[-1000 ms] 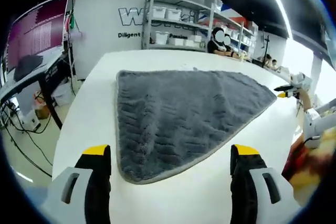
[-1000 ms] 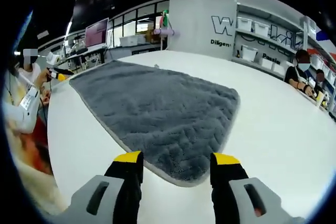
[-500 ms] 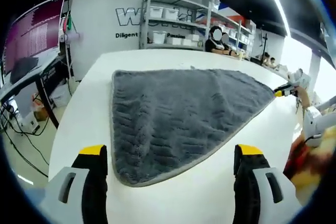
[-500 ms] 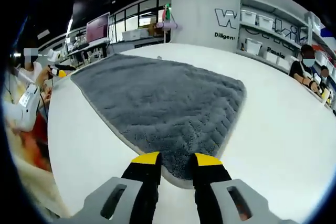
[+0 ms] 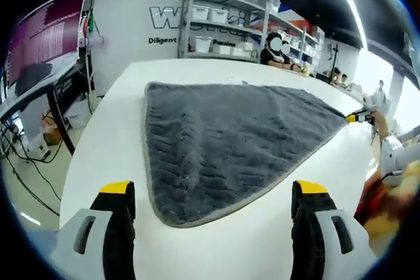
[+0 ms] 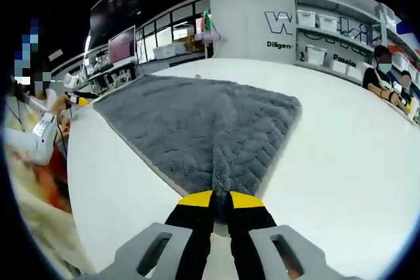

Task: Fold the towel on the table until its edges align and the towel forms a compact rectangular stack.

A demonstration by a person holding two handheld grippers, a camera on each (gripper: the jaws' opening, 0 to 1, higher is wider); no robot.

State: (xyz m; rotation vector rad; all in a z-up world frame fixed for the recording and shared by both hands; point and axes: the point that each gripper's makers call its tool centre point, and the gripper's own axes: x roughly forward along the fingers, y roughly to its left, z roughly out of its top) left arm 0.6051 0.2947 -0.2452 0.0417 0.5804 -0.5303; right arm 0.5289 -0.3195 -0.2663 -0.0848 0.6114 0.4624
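towel [image 5: 226,145] flat on white table [image 5: 105,155] | my right gripper [image 6: 221,199] pinches its near corner | my left gripper [image 5: 209,191] wide, hovering over the other corner | grab that, then lift both together evenly.

The towel [image 5: 230,149] is dark grey, with a zigzag pattern pressed into its fluffy top and a thin, lighter grey edge. The tabletop [image 5: 111,142] is plain white. The left tongs [image 5: 213,195] are black with bright yellow tips and light grey parts below. The right tongs [image 6: 221,200] have the same colours: black, yellow tips, grey below. The wall [image 5: 131,24] at the back is white with grey and black letters. A screen [image 5: 46,37] glows pink and purple.
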